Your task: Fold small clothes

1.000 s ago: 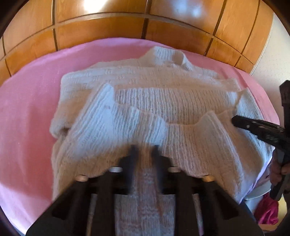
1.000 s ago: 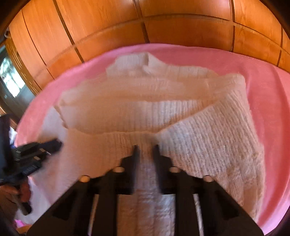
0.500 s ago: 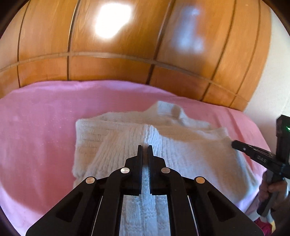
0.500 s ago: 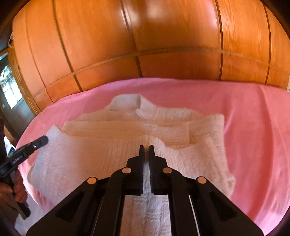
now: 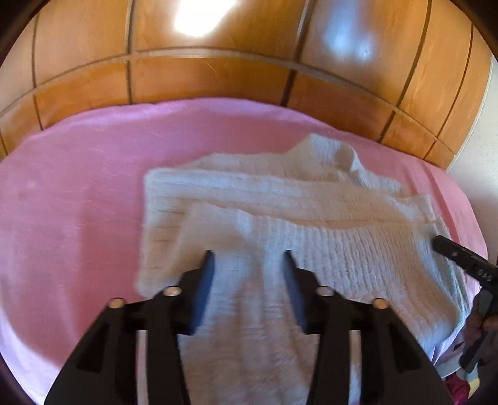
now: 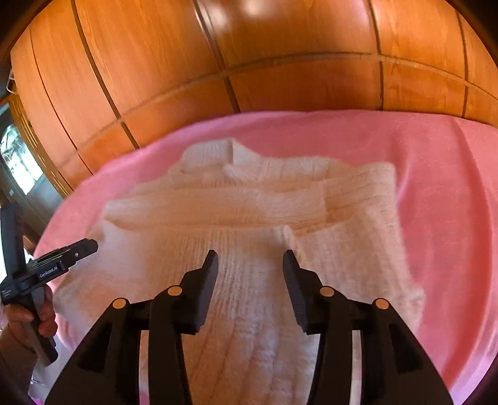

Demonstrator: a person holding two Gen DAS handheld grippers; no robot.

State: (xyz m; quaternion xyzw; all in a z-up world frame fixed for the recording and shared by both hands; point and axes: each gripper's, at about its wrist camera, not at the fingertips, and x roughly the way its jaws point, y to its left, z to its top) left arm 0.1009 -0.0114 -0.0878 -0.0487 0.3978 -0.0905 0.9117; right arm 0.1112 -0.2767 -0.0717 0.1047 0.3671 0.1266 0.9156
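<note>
Warm daylight fills both fisheye views; bright glare patches sit on the glossy wooden wardrobe panels (image 5: 199, 18). Motion blur softens the white knit sweater (image 5: 280, 218) and pink blanket (image 6: 451, 187). Edges bend strongly, with dark vignetted corners.

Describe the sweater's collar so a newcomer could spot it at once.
Start at the pink blanket below the wooden panelled wall. A white knitted sweater lies folded on it. Its collar is the raised ribbed tube at the edge nearest the wall, standing above the flat layers.
</note>
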